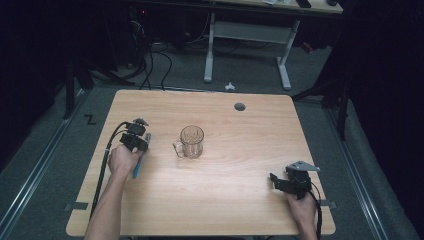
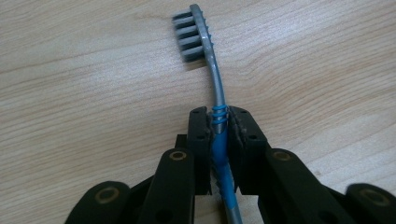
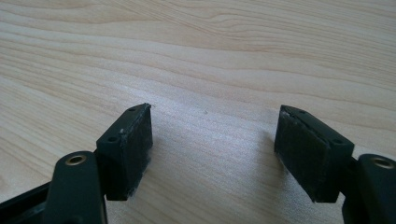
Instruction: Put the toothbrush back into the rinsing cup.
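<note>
A person's left gripper (image 1: 141, 141) clamps a blue-and-grey toothbrush (image 1: 141, 156) at the left side of a pale wooden bench (image 1: 235, 150), seen from the high view. In the left gripper view the jaws of this gripper (image 2: 220, 128) are closed tight on the ribbed blue neck of the toothbrush (image 2: 215, 88), whose grey bristled head reaches out beyond them, low over the wood grain, bristles turned to the left of that picture; whether the head touches the bench cannot be told. From above, the handle runs back toward the near edge beside the left hand (image 1: 122, 160).

A clear glass mug (image 1: 191, 142) stands upright near the bench's middle, just right of the toothbrush and apart from it, its handle turned to the near left.

At the near right corner the right gripper (image 1: 274, 180) sits low at the bench, held by the right hand (image 1: 301, 205), well apart from the mug. In the right gripper view its jaws stand wide apart with nothing between them but bare wood (image 3: 212, 130).

A round hole (image 1: 240, 106) marks the far side of the bench top.
</note>
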{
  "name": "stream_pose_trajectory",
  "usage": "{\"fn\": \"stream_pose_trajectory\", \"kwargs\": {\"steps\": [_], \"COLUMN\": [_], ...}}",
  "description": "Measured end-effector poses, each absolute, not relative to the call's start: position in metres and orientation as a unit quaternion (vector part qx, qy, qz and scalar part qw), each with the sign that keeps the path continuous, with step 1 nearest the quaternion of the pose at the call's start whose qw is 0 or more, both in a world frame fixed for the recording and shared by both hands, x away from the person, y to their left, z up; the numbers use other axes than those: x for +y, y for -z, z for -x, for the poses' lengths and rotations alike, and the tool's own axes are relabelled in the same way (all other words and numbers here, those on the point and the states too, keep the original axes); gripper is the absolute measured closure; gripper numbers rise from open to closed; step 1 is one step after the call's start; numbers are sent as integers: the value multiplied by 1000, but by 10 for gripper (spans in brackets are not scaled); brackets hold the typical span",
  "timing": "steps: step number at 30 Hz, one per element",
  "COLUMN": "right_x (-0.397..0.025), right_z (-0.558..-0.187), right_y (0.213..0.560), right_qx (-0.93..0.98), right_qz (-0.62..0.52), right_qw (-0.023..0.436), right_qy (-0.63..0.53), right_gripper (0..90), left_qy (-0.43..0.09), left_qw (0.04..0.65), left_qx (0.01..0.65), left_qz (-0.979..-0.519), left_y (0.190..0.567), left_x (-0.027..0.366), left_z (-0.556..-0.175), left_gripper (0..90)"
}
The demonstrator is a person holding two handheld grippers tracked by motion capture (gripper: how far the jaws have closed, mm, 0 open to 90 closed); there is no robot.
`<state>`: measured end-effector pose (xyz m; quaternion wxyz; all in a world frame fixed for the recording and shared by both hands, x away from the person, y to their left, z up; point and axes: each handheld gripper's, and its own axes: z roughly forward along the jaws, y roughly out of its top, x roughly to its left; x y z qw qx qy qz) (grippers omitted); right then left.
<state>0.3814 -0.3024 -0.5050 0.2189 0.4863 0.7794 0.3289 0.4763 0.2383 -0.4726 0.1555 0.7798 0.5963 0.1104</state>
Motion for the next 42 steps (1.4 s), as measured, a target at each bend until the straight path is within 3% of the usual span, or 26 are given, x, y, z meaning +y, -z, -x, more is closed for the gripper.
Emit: {"fn": "stream_pose_trajectory", "kwargs": {"steps": [7, 24, 42], "right_x": [-302, -302, -302], "right_z": [-381, -382, -382], "right_y": [505, 505, 505], "right_qx": [779, 779, 779], "right_qz": [-486, -487, -487], "right_qw": [219, 219, 219], "right_qy": [-329, -329, -329], "right_gripper": [281, 281, 281], "left_qy": [-111, -124, -138], "left_qw": [161, 244, 257], "left_qx": [594, 562, 544], "left_qz": [-781, -781, -786], "left_y": [469, 431, 414], "left_x": [238, 235, 228], "left_z": [-475, -448, -431], "left_gripper": [798, 800, 799]}}
